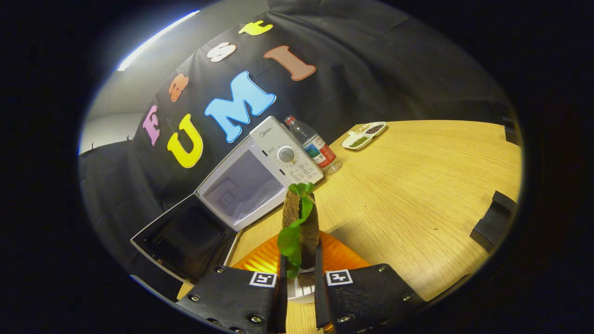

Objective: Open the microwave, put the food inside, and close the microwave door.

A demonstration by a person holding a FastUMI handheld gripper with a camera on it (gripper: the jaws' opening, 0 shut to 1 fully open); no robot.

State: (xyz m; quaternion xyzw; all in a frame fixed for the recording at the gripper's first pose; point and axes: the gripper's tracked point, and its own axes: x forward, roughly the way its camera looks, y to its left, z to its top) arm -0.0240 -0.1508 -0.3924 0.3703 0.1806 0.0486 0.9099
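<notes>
My gripper (299, 266) is shut on a sandwich (300, 222) of two dark bread slices with green lettuce between them, held upright between the fingers. Beneath it lies an orange plate (341, 257) on the wooden table (417, 185). Beyond the fingers stands a white microwave (264, 171) with its door (185, 236) swung open toward me, and its pale cavity (241, 185) is bare. The sandwich sits lifted a little above the plate, just short of the microwave's front.
A plastic water bottle (315, 148) stands right beside the microwave's control panel. A white divided dish (364, 135) with beans sits farther back on the table. Black fixtures (494, 220) line the table's far side edge.
</notes>
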